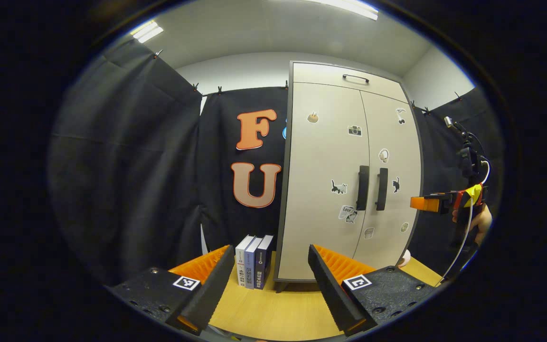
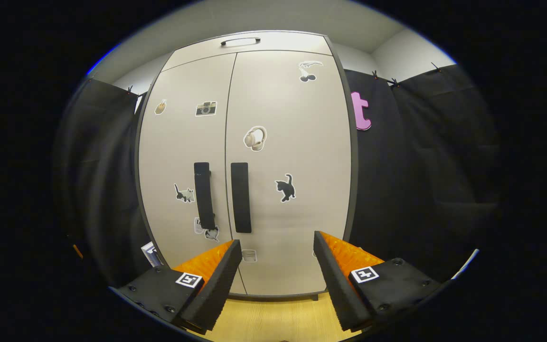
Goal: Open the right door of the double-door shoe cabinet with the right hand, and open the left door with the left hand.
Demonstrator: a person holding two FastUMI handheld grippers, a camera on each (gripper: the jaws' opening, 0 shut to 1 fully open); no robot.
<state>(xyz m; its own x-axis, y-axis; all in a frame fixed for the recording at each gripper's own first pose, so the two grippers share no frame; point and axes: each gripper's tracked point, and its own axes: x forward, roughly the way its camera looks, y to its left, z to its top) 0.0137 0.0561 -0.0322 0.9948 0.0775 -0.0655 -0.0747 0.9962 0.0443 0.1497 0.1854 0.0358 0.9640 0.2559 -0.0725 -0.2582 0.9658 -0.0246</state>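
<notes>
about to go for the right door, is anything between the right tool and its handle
Nothing visible blocks it. In the right gripper view the right tool is open, facing the closed cabinet, and the right door handle sits in bare air above and just left of its fingers. The left door handle stands beside it, apart.

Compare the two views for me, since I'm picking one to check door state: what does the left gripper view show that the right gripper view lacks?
Left gripper view: three upright books beside the shoe cabinet, ceiling lights, and the right gripper with the hand holding it, off to the cabinet's right.

Right gripper view: a headphones sticker seen head-on, both handles close up.

Both: both doors closed, left handle, right handle, cat stickers, wooden tabletop, and each gripper's own open fingers.
</notes>
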